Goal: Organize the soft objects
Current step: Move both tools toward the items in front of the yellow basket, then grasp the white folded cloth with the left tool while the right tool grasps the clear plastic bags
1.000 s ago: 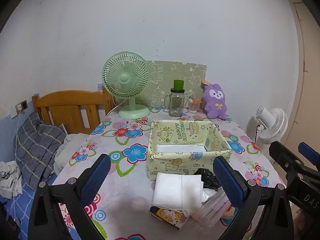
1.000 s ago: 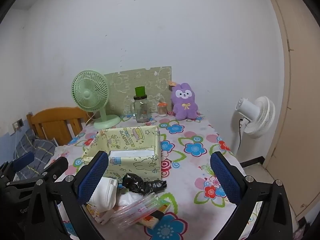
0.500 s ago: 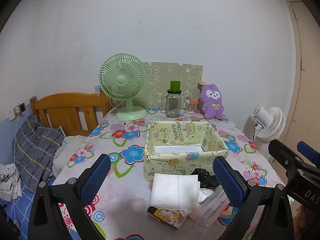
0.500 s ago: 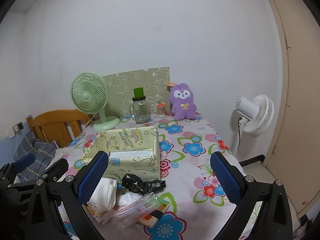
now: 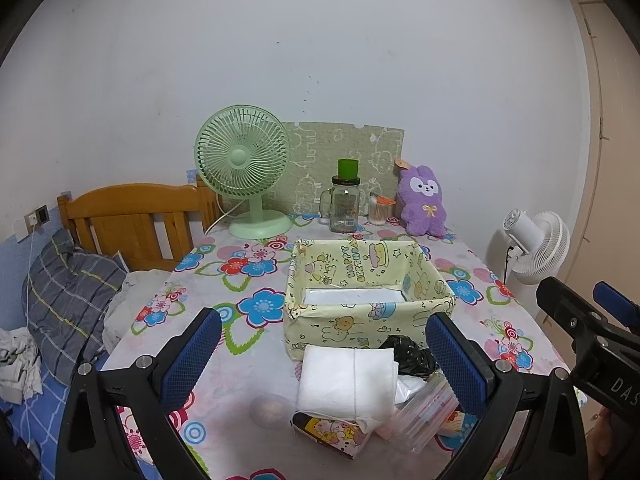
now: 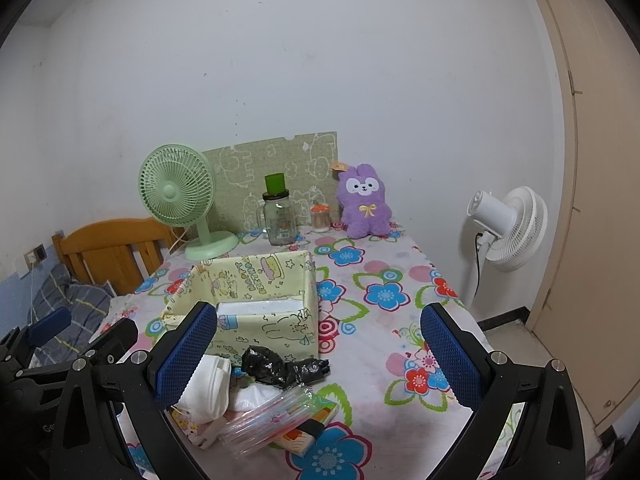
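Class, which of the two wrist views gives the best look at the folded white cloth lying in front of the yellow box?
The left wrist view: the folded white cloth lies flat and nearly whole between the open tongs, its centre fold line visible. In the right wrist view the cloth appears edge-on as a bundle, partly hidden behind a blue finger pad.
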Available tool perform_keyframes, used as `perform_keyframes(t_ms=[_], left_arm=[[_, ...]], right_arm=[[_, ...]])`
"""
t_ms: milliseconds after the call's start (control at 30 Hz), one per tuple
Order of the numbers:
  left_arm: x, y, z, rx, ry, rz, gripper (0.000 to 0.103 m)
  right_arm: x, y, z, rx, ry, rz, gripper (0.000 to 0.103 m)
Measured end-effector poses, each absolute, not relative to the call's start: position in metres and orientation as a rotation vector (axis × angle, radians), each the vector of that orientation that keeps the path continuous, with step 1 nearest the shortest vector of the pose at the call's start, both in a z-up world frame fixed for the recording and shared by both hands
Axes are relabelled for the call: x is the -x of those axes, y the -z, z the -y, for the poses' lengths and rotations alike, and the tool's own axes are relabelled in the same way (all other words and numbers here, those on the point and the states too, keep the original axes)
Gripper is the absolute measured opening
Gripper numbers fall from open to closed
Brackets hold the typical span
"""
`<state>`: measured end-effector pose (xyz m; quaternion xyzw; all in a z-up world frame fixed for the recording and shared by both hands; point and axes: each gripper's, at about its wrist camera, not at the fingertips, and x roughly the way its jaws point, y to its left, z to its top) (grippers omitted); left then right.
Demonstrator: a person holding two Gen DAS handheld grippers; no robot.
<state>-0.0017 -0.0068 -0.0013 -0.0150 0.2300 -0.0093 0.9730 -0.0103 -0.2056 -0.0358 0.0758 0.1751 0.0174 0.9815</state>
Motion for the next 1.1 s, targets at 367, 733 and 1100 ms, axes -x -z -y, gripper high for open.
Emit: perform_keyframes(t_ms=[367, 733, 1100], left_arm=[[0.004, 0.004, 0.010, 0.013, 0.022, -0.446, 0.102], [0.006, 0.006, 0.011, 0.011, 0.032, -0.431, 0.102], [-0.003, 0.014, 0.012, -0.075, 0.016, -0.537, 0.100]], right_arm=[[0.010, 0.038, 0.207, -0.164, -0.034, -0.352, 0.103], [0.011, 0.039, 0.207, -0.167, -0.033, -0.357, 0.102], [0.003, 0.045, 0.202, -0.164, -0.043, -0.380, 0.098]])
